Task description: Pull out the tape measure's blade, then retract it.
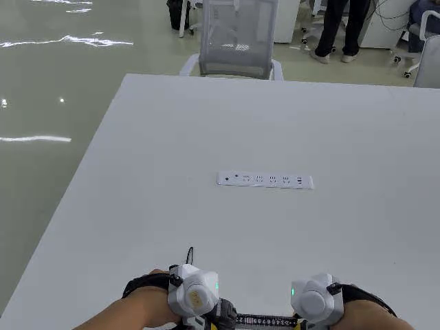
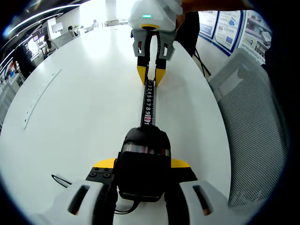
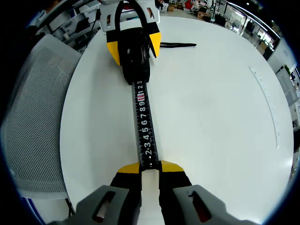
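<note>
The black tape measure case (image 2: 143, 161) sits between the yellow-tipped jaws of my left gripper (image 2: 143, 164), which is shut on it. Its blade (image 2: 147, 103) runs out over the white table to my right gripper (image 2: 150, 77), which is shut on the blade's end. In the right gripper view the blade (image 3: 143, 122) shows numbers up to about 13, from my right gripper (image 3: 150, 167) to the case (image 3: 133, 54) in the left gripper (image 3: 133, 47). In the head view both grippers sit at the table's near edge, left (image 1: 196, 297) and right (image 1: 316, 301), with the blade (image 1: 267, 320) between them.
A white power strip (image 1: 265, 180) lies mid-table. A thin black strap (image 3: 178, 45) trails on the table behind the case. A grey mesh chair (image 1: 237, 34) stands at the far edge, another mesh chair (image 2: 253, 117) beside me. A person (image 1: 340, 27) stands in the background.
</note>
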